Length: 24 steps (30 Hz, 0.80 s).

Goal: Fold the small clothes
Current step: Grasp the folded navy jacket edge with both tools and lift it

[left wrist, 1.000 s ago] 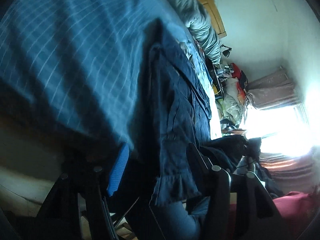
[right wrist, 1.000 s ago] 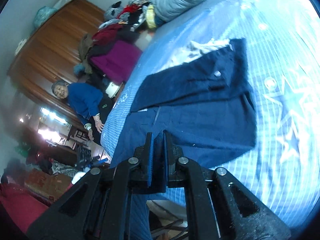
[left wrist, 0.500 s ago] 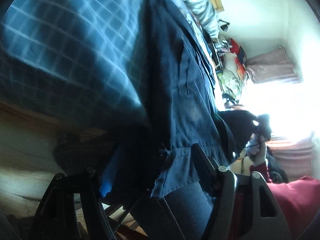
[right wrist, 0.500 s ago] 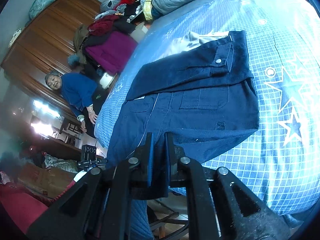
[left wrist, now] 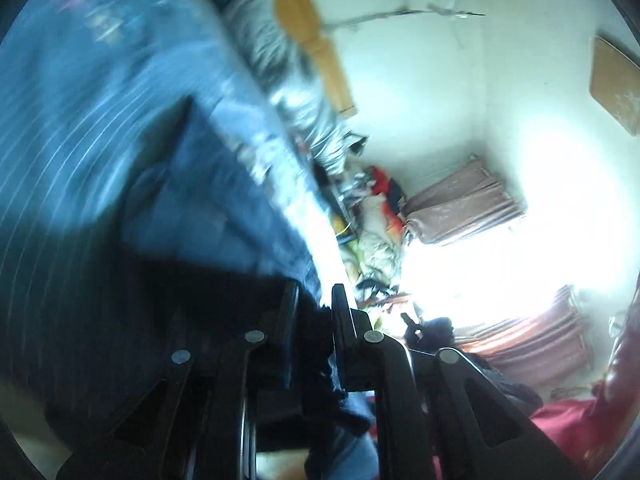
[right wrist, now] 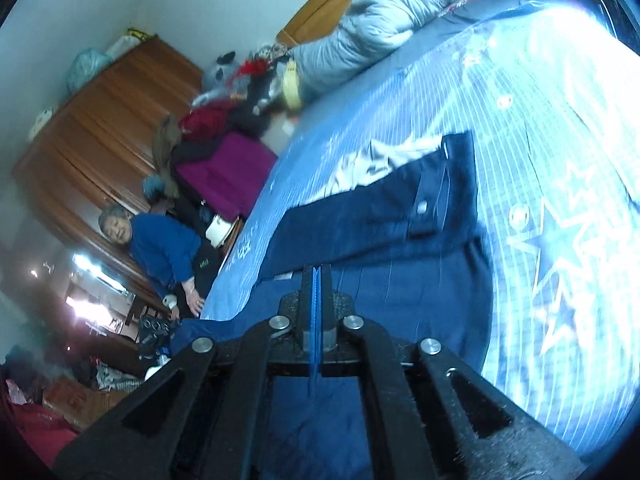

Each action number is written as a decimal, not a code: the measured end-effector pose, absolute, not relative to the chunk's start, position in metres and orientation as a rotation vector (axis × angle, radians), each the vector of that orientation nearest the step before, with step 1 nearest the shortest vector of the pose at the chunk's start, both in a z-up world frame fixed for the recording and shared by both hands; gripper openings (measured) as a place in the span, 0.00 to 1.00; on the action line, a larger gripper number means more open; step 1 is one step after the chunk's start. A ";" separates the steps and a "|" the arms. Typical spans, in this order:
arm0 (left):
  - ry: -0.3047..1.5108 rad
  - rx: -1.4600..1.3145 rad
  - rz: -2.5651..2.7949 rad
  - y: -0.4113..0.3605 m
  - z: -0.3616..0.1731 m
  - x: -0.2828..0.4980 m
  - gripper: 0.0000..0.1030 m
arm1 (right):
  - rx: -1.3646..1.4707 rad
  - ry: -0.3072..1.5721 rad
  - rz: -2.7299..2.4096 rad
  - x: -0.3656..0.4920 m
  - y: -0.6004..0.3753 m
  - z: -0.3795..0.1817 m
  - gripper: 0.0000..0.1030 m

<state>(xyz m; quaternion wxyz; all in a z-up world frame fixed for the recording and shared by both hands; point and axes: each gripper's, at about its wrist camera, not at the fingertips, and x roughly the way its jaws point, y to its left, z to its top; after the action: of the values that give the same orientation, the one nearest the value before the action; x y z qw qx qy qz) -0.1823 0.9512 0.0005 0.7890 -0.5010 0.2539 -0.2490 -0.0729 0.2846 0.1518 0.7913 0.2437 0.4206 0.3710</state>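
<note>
My right gripper (right wrist: 316,280) is matt black plastic with shiny metal rivets. Navy jacket (right wrist: 400,216): matt woven cloth. Wardrobe (right wrist: 92,120) at ten o'clock: glossy wood.

— What's the room like?
— White walls (left wrist: 420,92), a glaring window (left wrist: 480,264) with pinkish curtains (left wrist: 460,204).
— Furniture?
— A wooden wardrobe (right wrist: 100,128), a bed under a blue checked sheet (right wrist: 540,92), a grey quilt (right wrist: 380,28), clothes piled beside it (right wrist: 224,128).
</note>
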 end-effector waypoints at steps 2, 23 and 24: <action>0.543 -1.050 -0.537 0.958 0.014 -0.152 0.06 | 0.531 0.935 0.836 -0.057 0.289 0.148 0.01; 0.972 -1.110 -0.309 0.983 -0.105 -0.252 0.56 | 0.390 1.560 0.731 -0.169 0.245 -0.047 0.69; 0.983 -1.107 -0.296 0.985 -0.109 -0.258 0.59 | 0.411 1.563 0.744 -0.170 0.245 -0.050 0.69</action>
<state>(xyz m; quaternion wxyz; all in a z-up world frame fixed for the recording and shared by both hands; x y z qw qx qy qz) -0.2584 0.9854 -0.1093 0.7284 -0.5025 0.4459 -0.1345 -0.1704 0.2454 -0.0499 0.6298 0.1794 0.6824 0.3247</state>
